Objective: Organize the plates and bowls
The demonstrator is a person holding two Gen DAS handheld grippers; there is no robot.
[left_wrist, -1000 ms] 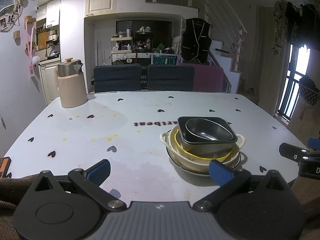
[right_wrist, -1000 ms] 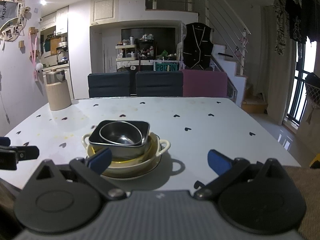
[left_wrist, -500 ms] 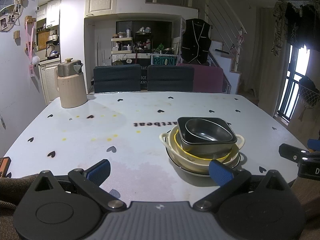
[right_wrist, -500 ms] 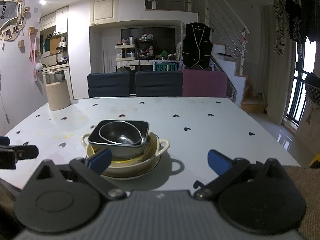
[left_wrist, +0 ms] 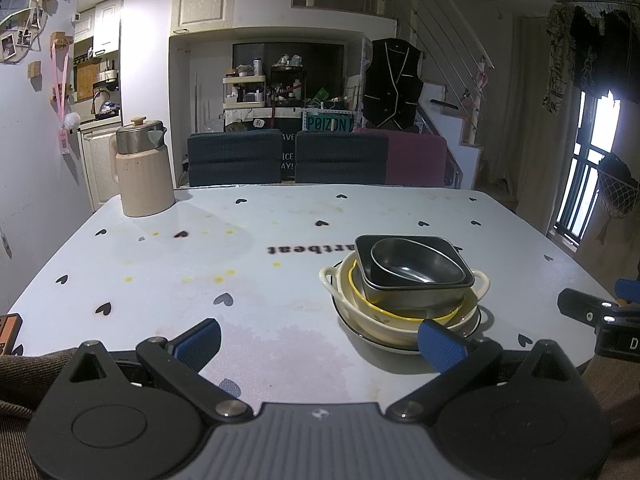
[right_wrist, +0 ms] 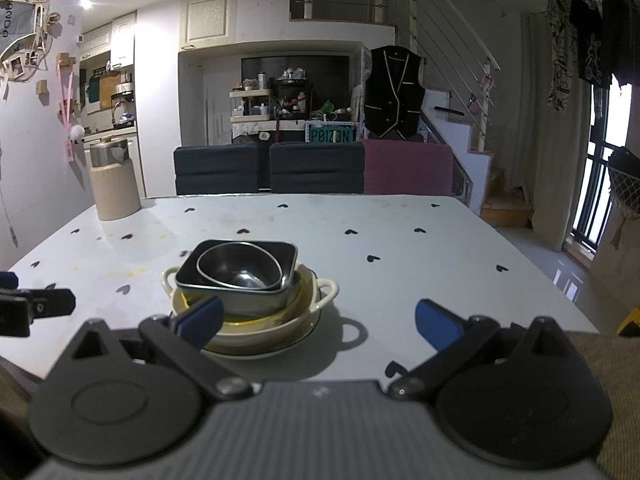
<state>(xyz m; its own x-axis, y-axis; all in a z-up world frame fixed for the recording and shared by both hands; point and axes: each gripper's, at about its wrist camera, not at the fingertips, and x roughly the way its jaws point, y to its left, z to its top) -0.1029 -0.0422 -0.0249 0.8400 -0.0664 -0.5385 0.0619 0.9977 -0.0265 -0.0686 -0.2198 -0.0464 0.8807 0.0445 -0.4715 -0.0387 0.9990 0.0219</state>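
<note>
The left gripper [left_wrist: 320, 336] is wide open and holds nothing; it hangs over the near edge of the surface [left_wrist: 200, 272]. The right gripper [right_wrist: 316, 316] is also wide open and empty. Between them, near the front edge, stands a stack: a white plate [left_wrist: 376, 340] at the bottom, a cream bowl with two handles [left_wrist: 482, 282] on it, then a yellow-rimmed bowl [left_wrist: 354, 284], a dark square dish [left_wrist: 416, 298] and a metal bowl [left_wrist: 416, 266] on top. A beige jug [left_wrist: 142, 172] stands far at the back left corner
</note>
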